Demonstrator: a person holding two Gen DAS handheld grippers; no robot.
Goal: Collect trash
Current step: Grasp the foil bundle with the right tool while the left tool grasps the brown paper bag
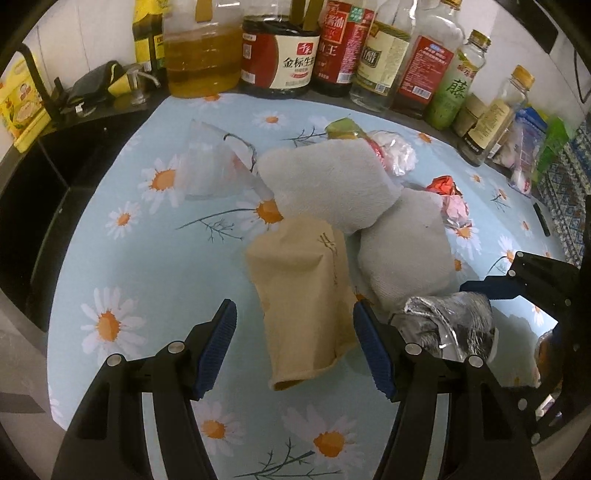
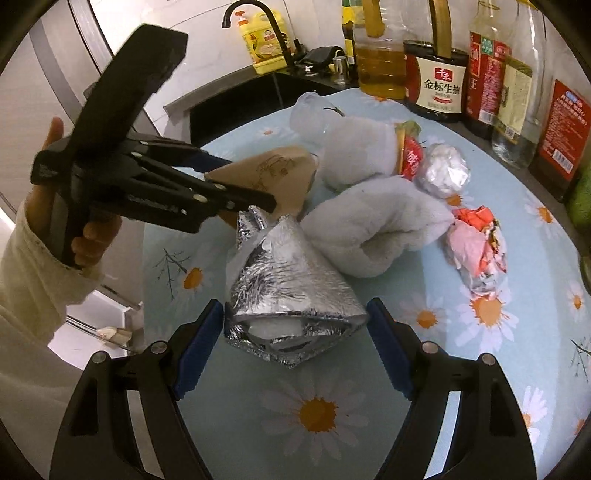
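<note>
A tan paper pouch (image 1: pixel 299 295) lies on the daisy-print cloth (image 1: pixel 147 266) between the open jaws of my left gripper (image 1: pixel 293 347); it also shows in the right wrist view (image 2: pixel 273 177). A crumpled silver foil bag (image 2: pixel 291 295) lies between the open jaws of my right gripper (image 2: pixel 295 347), and it shows in the left wrist view (image 1: pixel 447 325). Two rolled grey towels (image 2: pixel 373 229) lie behind. A clear plastic bag (image 1: pixel 214 162), a foil ball (image 2: pixel 445 170) and red-pink wrappers (image 2: pixel 476 243) lie around them.
Oil and sauce bottles (image 1: pixel 291 48) line the back of the counter. A black sink (image 1: pixel 48 177) with a tap (image 2: pixel 255 22) and yellow dish soap (image 2: pixel 264 40) is at the left. The left gripper body (image 2: pixel 140 158) reaches in from the left.
</note>
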